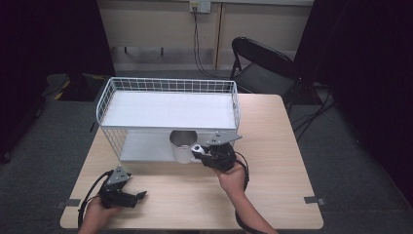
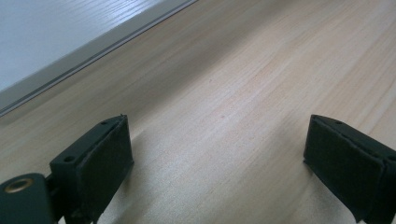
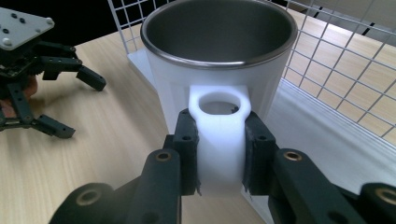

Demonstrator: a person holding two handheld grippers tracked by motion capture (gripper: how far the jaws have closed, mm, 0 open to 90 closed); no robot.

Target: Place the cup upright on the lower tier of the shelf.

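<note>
So the right hand-held gripper (image 3: 219, 154) is clamped on the white handle of the mug (image 3: 219, 60), a white one with a steel inside, which sits upright at the front edge of the wire rack's (image 1: 168, 112) lower shelf, right at the rack's open side. The left hand-held gripper (image 2: 219, 163) is well off to the side with its jaws spread wide and nothing between them, low over the bare wooden bench (image 1: 272, 146).
</note>
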